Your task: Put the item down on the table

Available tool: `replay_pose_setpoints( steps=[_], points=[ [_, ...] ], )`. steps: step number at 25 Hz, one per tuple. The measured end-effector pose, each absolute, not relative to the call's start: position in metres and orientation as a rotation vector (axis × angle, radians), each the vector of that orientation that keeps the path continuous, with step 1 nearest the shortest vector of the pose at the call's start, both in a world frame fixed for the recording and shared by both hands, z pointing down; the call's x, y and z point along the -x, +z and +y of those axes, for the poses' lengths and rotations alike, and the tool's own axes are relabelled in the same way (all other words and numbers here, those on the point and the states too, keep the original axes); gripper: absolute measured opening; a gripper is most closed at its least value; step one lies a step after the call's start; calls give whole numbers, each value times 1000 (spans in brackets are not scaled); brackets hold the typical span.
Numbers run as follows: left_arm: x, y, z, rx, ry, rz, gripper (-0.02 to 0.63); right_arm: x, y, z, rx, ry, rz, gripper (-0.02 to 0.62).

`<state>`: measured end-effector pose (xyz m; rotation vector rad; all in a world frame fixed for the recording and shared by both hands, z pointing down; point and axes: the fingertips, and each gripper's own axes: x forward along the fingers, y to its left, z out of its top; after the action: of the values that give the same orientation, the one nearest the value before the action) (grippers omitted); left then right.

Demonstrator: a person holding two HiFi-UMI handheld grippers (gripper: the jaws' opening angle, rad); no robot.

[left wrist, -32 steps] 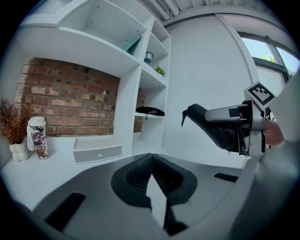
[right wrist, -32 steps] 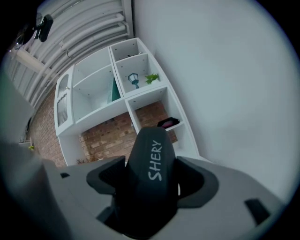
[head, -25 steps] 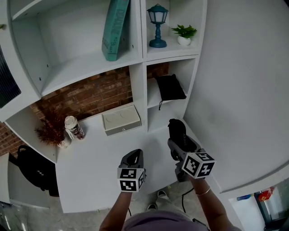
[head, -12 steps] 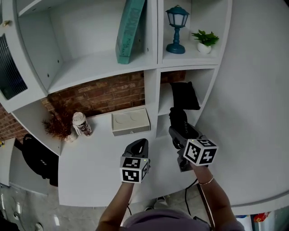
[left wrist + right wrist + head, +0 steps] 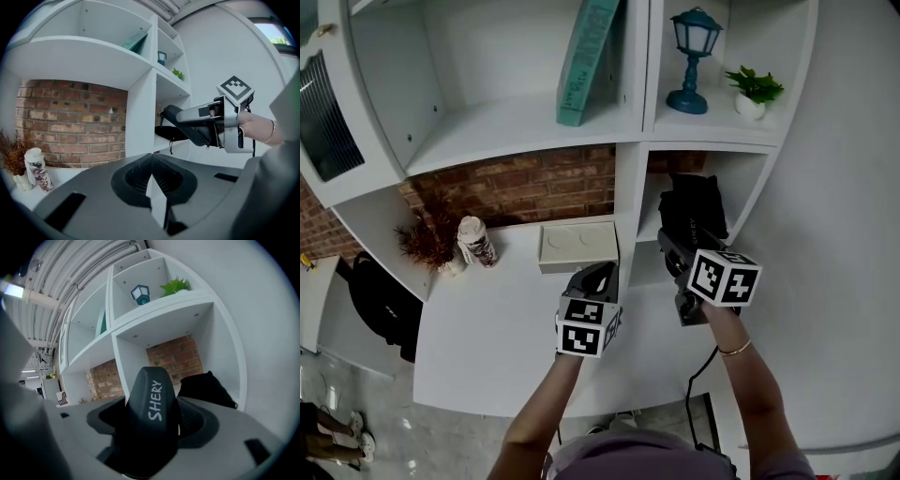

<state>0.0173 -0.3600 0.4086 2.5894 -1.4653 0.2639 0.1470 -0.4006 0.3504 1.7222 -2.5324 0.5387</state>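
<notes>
My right gripper (image 5: 677, 246) is shut on a black case (image 5: 679, 232) printed "SHERY" (image 5: 152, 413); the case stands upright between the jaws and hides their tips. It is held in the air above the right end of the white table (image 5: 487, 319), just in front of the lower right shelf compartment. The left gripper view shows the case (image 5: 199, 132) from the side. My left gripper (image 5: 601, 272) hovers over the table's middle, its jaws (image 5: 151, 161) shut on nothing.
A black pouch (image 5: 696, 199) lies in the compartment behind the case. On the table's back stand a white box (image 5: 577, 246), a patterned can (image 5: 476, 242) and dried plants (image 5: 427, 239). Shelves above hold a teal book (image 5: 586, 61), a lantern (image 5: 692, 56) and a potted plant (image 5: 753, 91).
Both grippers have moved forward toward the shelf unit. The right one still holds the case, now close in front of the black pouch's compartment.
</notes>
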Motion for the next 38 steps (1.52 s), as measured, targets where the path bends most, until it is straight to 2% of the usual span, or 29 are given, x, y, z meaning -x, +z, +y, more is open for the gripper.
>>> replay_pose_setpoints(
  steps=[12,38],
  points=[
    [-18,383,-378,-2584,237,-1562,0,-139,352,-457,-1692,567,-2457,345],
    [-5,379,-384,-2551,265,-1644,0,-124,387,-497,-1658,591,-2279,345]
  ],
)
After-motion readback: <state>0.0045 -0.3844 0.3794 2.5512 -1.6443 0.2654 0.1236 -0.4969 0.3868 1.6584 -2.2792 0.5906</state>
